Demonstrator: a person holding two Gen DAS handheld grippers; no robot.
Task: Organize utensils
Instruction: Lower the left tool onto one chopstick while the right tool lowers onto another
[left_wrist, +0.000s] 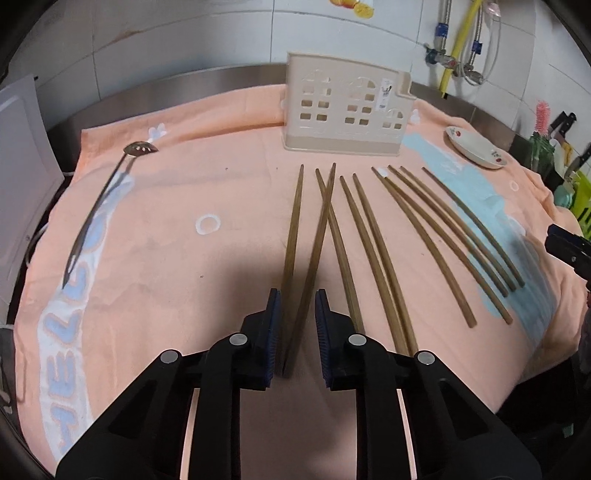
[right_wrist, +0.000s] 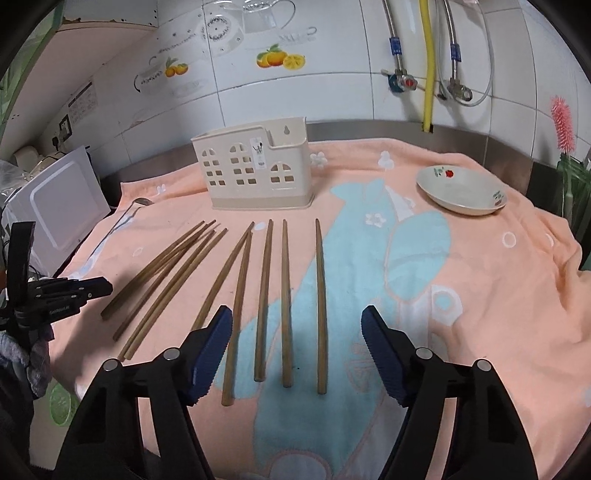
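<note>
Several wooden chopsticks (left_wrist: 373, 251) lie fanned out on an orange towel (left_wrist: 184, 206), also in the right wrist view (right_wrist: 284, 295). A beige utensil holder (left_wrist: 347, 110) stands behind them, also seen in the right wrist view (right_wrist: 258, 170). A slotted metal spoon (left_wrist: 99, 199) lies at the left. My left gripper (left_wrist: 297, 299) is partly open, its jaws on either side of the near ends of two chopsticks (left_wrist: 303, 266) without clamping them. My right gripper (right_wrist: 297, 321) is wide open above three chopsticks.
A white floral dish (right_wrist: 461, 192) sits on the towel at the right, also in the left wrist view (left_wrist: 476, 147). A white appliance (right_wrist: 62, 206) stands at the left edge. Pipes and taps (right_wrist: 428, 74) run on the tiled wall. Knives and a brush (left_wrist: 554, 140) stand far right.
</note>
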